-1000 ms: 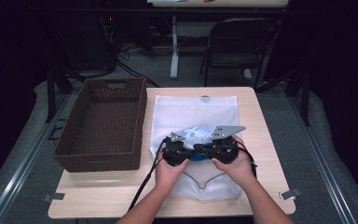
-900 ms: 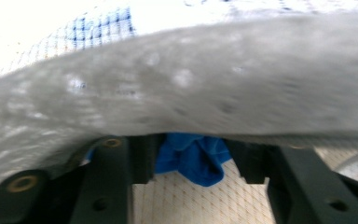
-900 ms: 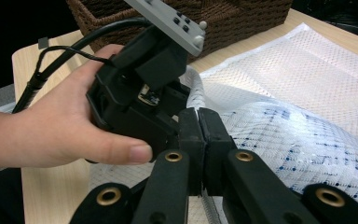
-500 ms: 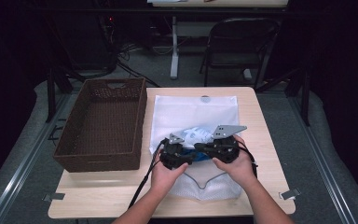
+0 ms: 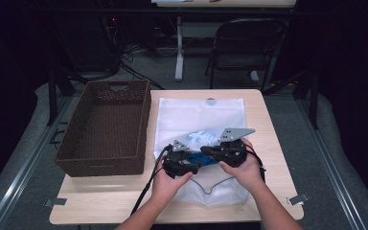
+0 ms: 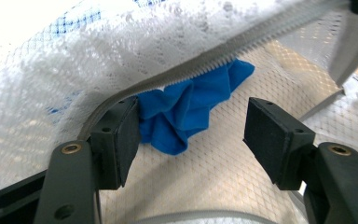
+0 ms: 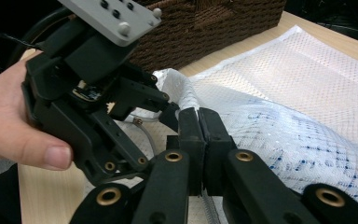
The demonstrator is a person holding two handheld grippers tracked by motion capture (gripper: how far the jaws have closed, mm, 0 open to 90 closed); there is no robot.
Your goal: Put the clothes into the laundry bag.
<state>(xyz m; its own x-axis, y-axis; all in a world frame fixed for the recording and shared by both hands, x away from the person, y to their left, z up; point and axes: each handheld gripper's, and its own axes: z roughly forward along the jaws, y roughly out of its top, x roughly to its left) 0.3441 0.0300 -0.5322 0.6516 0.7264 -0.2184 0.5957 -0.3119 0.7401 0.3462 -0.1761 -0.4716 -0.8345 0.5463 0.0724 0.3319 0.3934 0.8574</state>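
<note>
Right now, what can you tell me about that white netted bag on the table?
The mesh bag is white, see-through netting with a grey zipper along its opening. It lies flat on the wooden table beside a brown basket. A crumpled blue cloth sits inside, with something blue-patterned under the netting farther in. The right gripper is shut on the bag's edge, lifting it. The left gripper has just been opening; its jaws stand apart around the blue cloth at the bag's mouth.

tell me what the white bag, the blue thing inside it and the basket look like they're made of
White bag: thin synthetic mesh, see-through netting with a zip.
Blue thing: soft matte cloth, going by its crumpled folds.
Basket: dark brown woven wicker or an imitation; can't tell which.
</note>
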